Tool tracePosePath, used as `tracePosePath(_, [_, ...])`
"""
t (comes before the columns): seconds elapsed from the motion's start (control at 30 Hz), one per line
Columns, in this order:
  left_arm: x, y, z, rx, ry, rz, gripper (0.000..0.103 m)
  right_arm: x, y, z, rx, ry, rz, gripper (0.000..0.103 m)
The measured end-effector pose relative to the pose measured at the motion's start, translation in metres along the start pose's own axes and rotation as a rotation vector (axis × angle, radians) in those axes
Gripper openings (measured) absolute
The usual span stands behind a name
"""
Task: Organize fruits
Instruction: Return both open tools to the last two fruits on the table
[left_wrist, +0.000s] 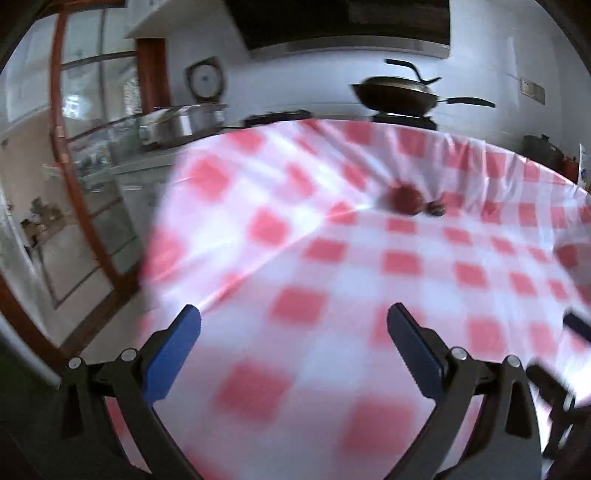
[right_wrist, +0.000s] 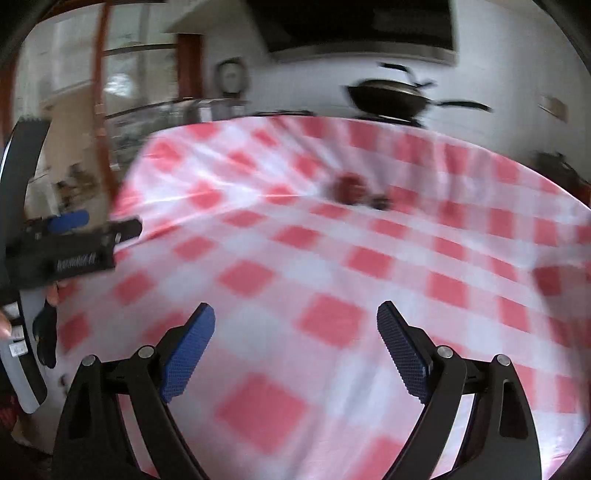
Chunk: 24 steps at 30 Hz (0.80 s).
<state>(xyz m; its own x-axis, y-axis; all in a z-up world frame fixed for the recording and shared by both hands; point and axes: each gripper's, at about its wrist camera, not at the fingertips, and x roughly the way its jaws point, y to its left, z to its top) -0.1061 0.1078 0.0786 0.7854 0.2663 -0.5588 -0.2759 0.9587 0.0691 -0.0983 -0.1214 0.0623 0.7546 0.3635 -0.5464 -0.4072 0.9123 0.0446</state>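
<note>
A dark red round fruit (left_wrist: 404, 198) lies far back on the red-and-white checked tablecloth (left_wrist: 332, 280), with a smaller dark fruit (left_wrist: 436, 208) just to its right. Both also show, blurred, in the right wrist view: the red fruit (right_wrist: 349, 189) and the small dark one (right_wrist: 382, 202). My left gripper (left_wrist: 293, 325) is open and empty above the near part of the cloth. My right gripper (right_wrist: 295, 325) is open and empty too. The left gripper also shows at the left edge of the right wrist view (right_wrist: 96, 225).
A black wok (left_wrist: 397, 96) stands on a stove behind the table. Metal pots (left_wrist: 184, 123) sit on a counter at the back left. A glass door with a red-brown frame (left_wrist: 74, 184) is on the left. The table's left edge (left_wrist: 155, 236) drops off.
</note>
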Motion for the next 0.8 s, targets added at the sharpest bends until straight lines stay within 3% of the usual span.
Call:
tracePosePath(0.07, [0.035,-0.035,0.023,-0.009,0.002,-0.04,0.101,0.012,-0.029,0.005,0.054,0.006,-0.041,0.087])
tracePosePath(0.17, [0.08,-0.092,0.047,0.022,0.006,-0.037,0.101,0.024,-0.071,0.017,0.136,0.001,-0.08,0.087])
tracePosePath(0.33, [0.138,-0.144,0.077,0.02,-0.004,-0.076,0.101,0.045,-0.125,0.034,0.241,0.0,-0.116,0.087])
tracePosePath(0.6, [0.198,-0.147,0.106,-0.026,0.014,-0.156,0.101,0.127,-0.143,0.067,0.218,0.085,-0.14,0.087])
tracePosePath(0.8, [0.227,-0.127,0.119,-0.01,0.008,-0.117,0.101,0.211,-0.143,0.104,0.205,0.17,-0.151,0.086])
